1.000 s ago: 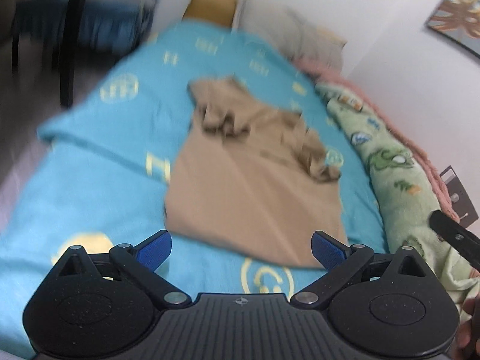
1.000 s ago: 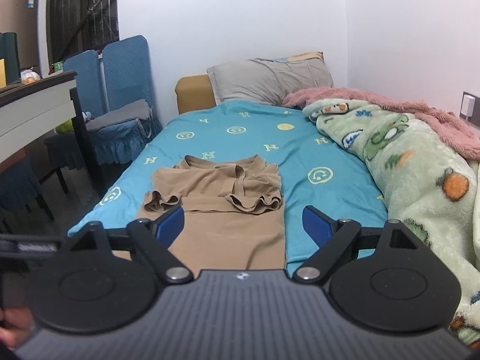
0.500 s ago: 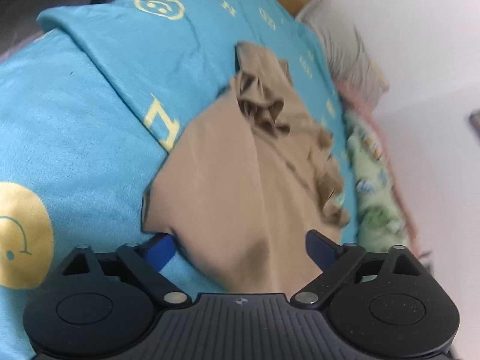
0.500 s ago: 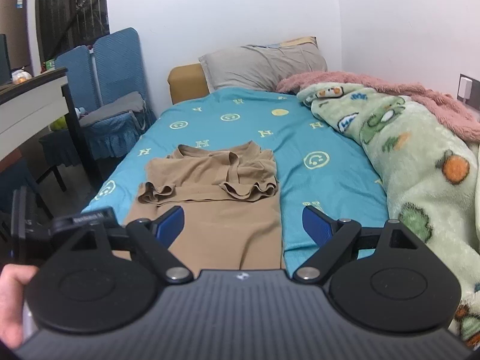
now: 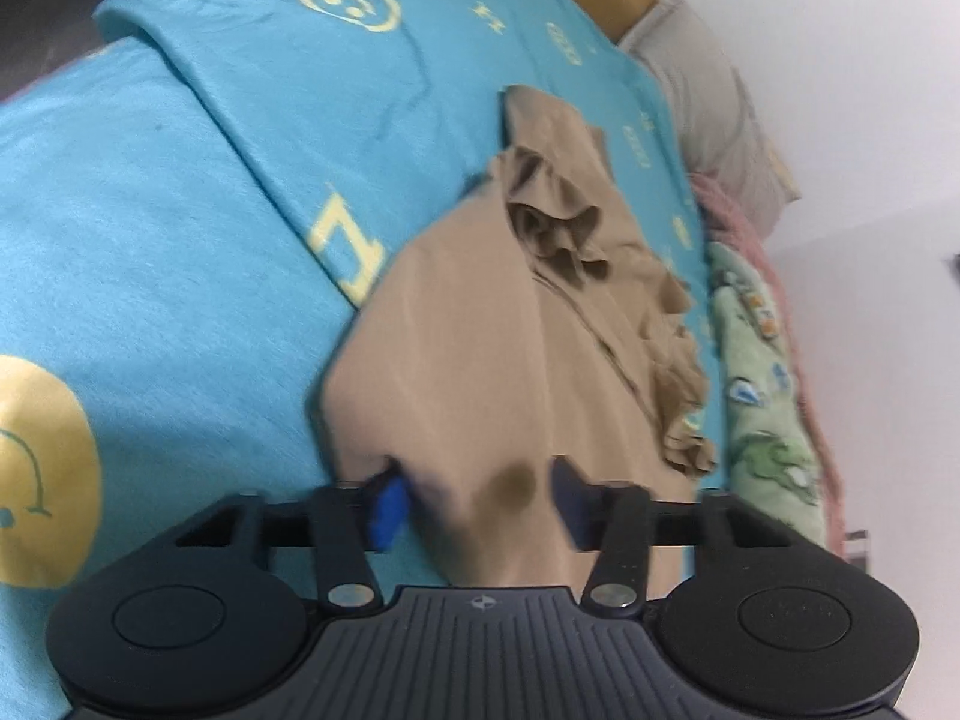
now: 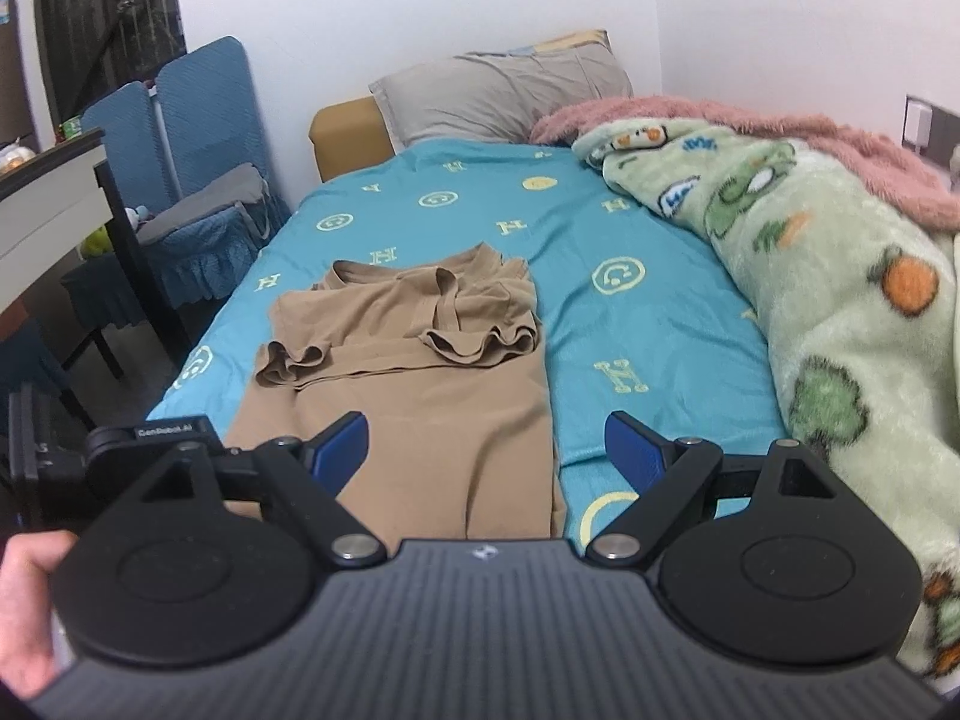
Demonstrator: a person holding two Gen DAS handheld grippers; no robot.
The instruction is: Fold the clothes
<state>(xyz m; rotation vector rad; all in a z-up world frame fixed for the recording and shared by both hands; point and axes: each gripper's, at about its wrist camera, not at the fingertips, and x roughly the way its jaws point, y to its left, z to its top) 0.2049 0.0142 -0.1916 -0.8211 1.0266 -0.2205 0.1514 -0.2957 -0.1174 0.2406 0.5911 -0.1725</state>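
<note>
A tan shirt (image 6: 414,372) lies flat on the teal bed sheet (image 6: 630,324), both sleeves folded in over its chest. In the left wrist view the shirt (image 5: 480,360) fills the middle. My left gripper (image 5: 477,501) is at the shirt's near left hem corner, its blue fingers partly closed with a bunch of cloth between them, though a gap still shows. My right gripper (image 6: 487,450) is open and empty, hovering above the hem near the shirt's right edge. The left gripper's body shows at the right wrist view's left edge (image 6: 144,438).
A green cartoon blanket (image 6: 840,312) and pink blanket (image 6: 750,126) lie piled along the bed's right side. A grey pillow (image 6: 504,96) sits at the head. Blue chairs (image 6: 192,156) and a desk (image 6: 48,198) stand left of the bed.
My left gripper dropped down to the shirt's near left hem corner and its fingers narrowed around the cloth. My right gripper moved slightly forward and lower, still open.
</note>
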